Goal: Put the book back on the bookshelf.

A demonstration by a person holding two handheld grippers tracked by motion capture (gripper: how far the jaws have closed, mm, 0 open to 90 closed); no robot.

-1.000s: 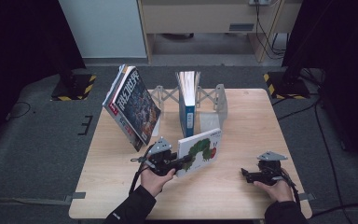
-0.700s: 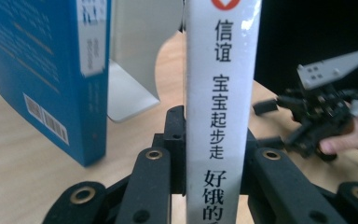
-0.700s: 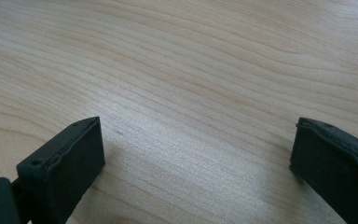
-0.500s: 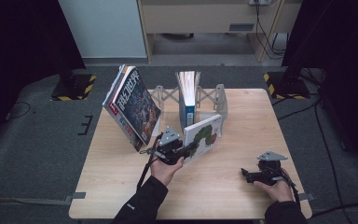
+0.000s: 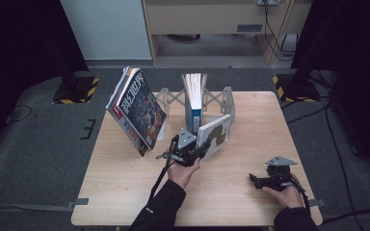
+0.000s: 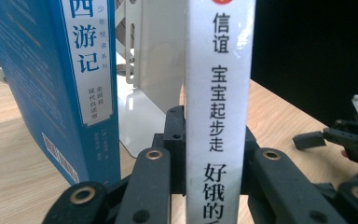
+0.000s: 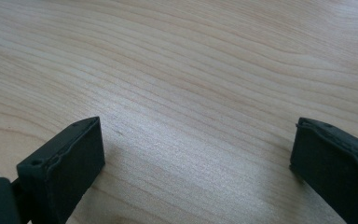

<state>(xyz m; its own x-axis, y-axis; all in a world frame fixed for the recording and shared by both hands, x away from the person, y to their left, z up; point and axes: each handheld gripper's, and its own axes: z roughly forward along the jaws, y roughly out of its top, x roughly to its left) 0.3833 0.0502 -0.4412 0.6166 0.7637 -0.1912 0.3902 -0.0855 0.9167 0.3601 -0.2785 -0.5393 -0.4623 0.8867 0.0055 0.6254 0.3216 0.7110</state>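
My left gripper (image 5: 201, 148) is shut on the spine of a thin white picture book (image 5: 215, 134) with a green caterpillar on its cover. The book stands upright just right of a blue book (image 5: 193, 107) in the white expanding rack (image 5: 226, 98). In the left gripper view the white spine (image 6: 219, 93) with black Chinese characters sits clamped between the jaws, with the blue book (image 6: 70, 79) close on its left. My right gripper (image 5: 259, 181) rests on the table at the front right. Its jaws stand open (image 7: 196, 154) over bare wood.
A large magazine-like book (image 5: 138, 109) leans at the rack's left end. A white rack plate (image 6: 156, 60) rises behind the held book. The wooden table (image 5: 250, 139) has free room at the right and front. Dark floor surrounds it.
My left gripper carried the picture book away from the person toward the rack and stood it more upright beside the blue book. The right gripper stayed put.
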